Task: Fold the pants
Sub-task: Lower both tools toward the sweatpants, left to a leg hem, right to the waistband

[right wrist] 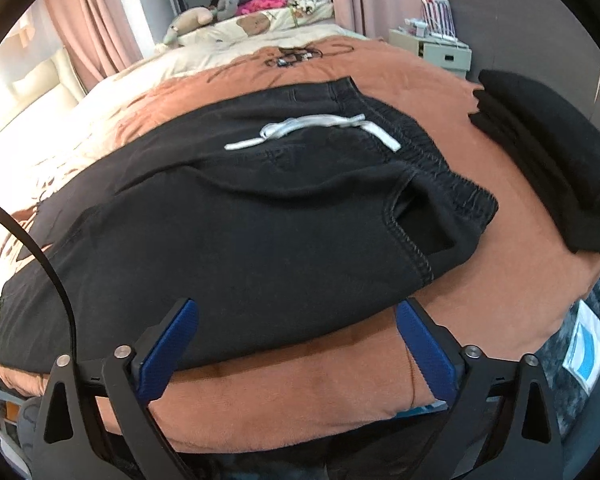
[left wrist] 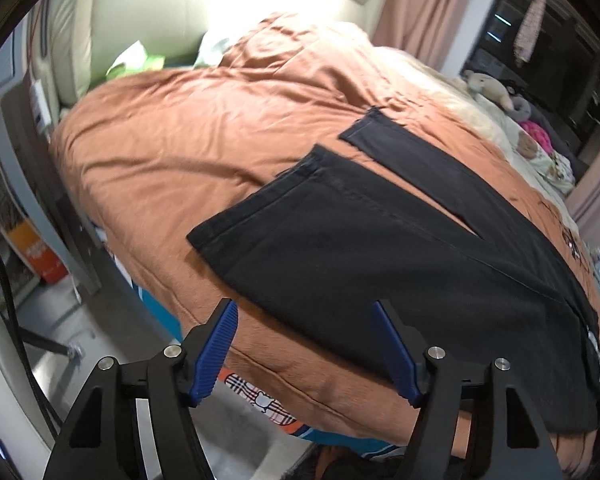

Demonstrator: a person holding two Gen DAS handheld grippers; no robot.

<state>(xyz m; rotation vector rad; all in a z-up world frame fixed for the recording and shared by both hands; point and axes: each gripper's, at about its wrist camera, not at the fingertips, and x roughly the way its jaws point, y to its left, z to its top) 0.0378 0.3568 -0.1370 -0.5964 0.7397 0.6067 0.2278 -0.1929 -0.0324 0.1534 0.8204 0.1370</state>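
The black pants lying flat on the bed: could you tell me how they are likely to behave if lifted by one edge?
The black pants look like soft knit, so they would probably drape and sag rather than hold shape. The white drawstring lies loose and may dangle. On the rumpled orange blanket, they would likely drag instead of sliding cleanly.

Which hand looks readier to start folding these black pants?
Probably the left gripper: its open fingers sit right at the near edge of the pants leg, ready to lift it over. The right gripper, also open, hangs near the waistband end, over the orange blanket.
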